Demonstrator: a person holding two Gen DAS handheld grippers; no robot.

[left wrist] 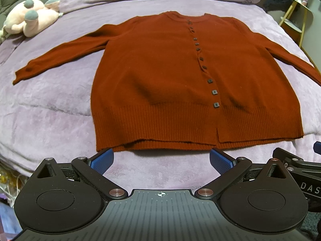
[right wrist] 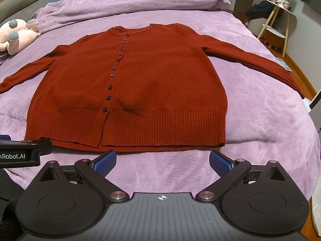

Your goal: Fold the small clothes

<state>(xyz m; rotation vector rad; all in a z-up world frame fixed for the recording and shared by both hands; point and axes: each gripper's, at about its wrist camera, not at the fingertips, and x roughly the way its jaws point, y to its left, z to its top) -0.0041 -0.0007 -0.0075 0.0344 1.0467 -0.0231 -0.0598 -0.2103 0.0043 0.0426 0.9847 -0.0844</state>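
A rust-red knitted button-front cardigan [left wrist: 180, 76] lies flat, sleeves spread, on the lilac plush bed [left wrist: 50, 120]. The left hand-held gripper [left wrist: 161, 160] and the right hand-held gripper [right wrist: 162, 161] hover just short of its hem, blue fingers apart, holding nothing.

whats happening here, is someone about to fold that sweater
It looks that way. A rust-red buttoned cardigan lies flat on a purple blanket, front up, both sleeves spread out to the sides. A person holds two grippers side by side near its hem: the left gripper and the right gripper, both open and holding nothing. No fold has been made. A pink plush toy lies beyond the left sleeve.
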